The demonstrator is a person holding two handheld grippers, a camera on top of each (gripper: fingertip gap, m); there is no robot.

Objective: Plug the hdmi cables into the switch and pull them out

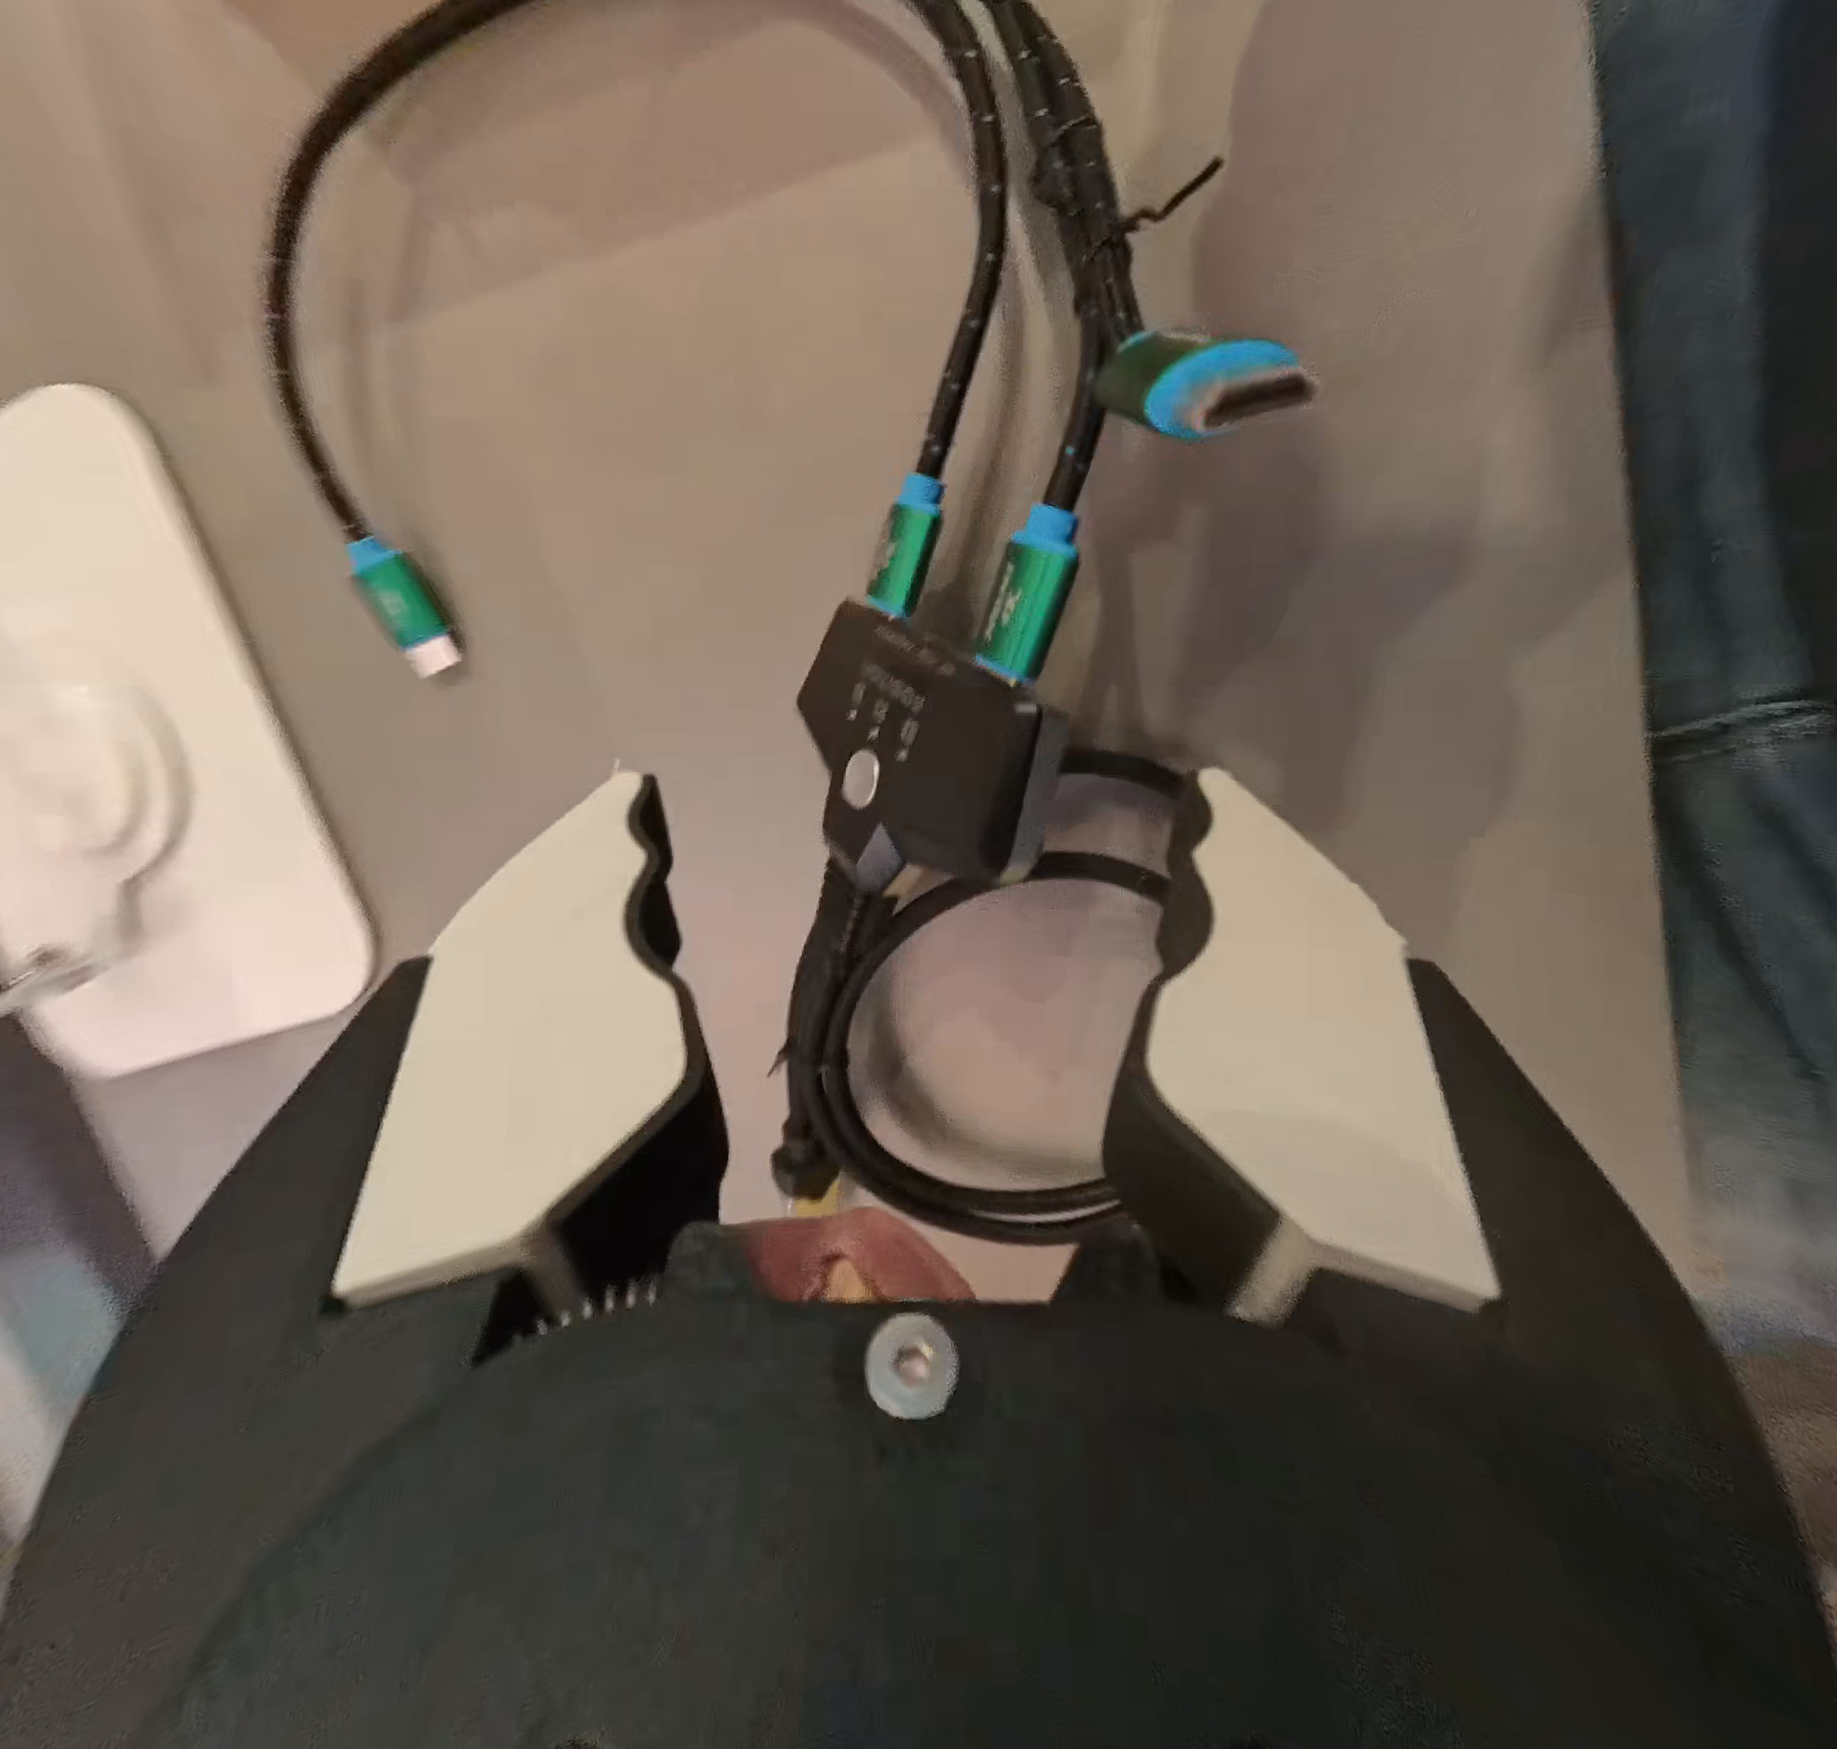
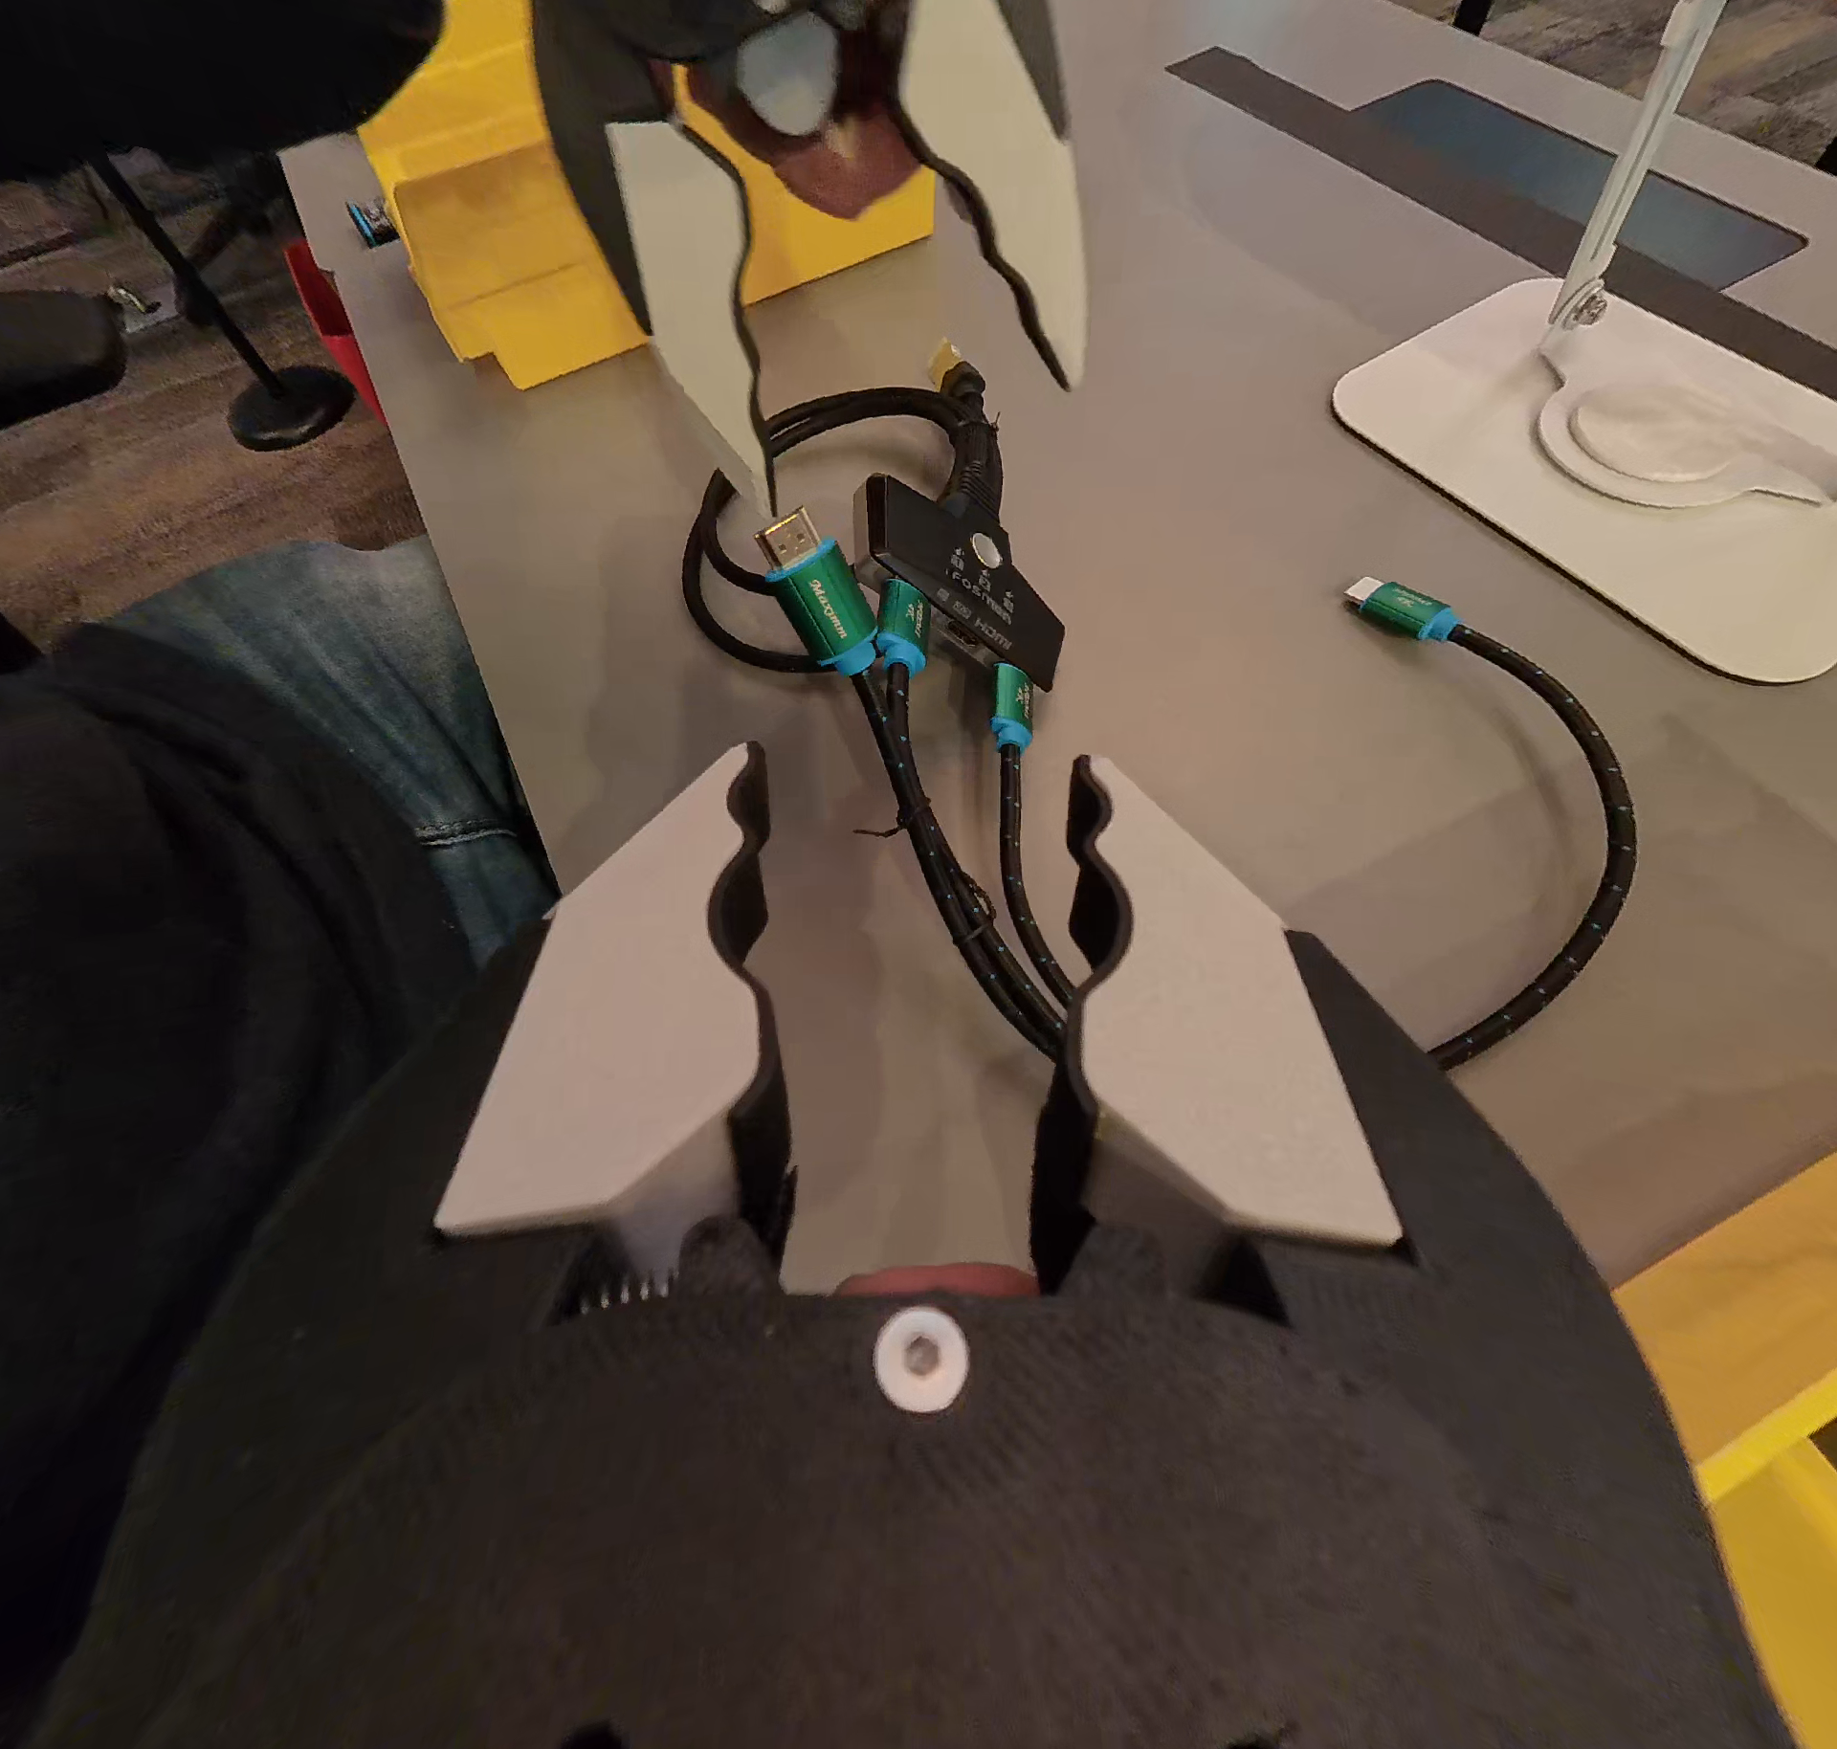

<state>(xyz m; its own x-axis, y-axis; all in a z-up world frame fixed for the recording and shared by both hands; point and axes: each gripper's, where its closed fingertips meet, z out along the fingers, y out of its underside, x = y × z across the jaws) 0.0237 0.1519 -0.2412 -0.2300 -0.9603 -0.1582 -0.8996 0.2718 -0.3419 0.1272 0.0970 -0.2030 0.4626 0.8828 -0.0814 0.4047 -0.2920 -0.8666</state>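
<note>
On the grey surface (image 2: 1243, 409) lay the flat black plastic switch (image 2: 979, 598) with two green-and-blue braided HDMI plugs (image 2: 1012, 702) seated; two more lay loose. My left gripper (image 2: 895, 349) and right gripper (image 2: 919, 906) stood with jaws wide, holding nothing. I judged unplugging remained.

The switch (image 2: 962, 580) lies on the table (image 2: 1243, 807), between the two facing grippers. Two plugs (image 2: 1012, 702) sit in its side toward the right gripper (image 2: 919, 772). A loose plug (image 2: 810, 593) lies left of it, another (image 2: 1402, 613) well right, near the stand base (image 2: 1491, 469).
</note>
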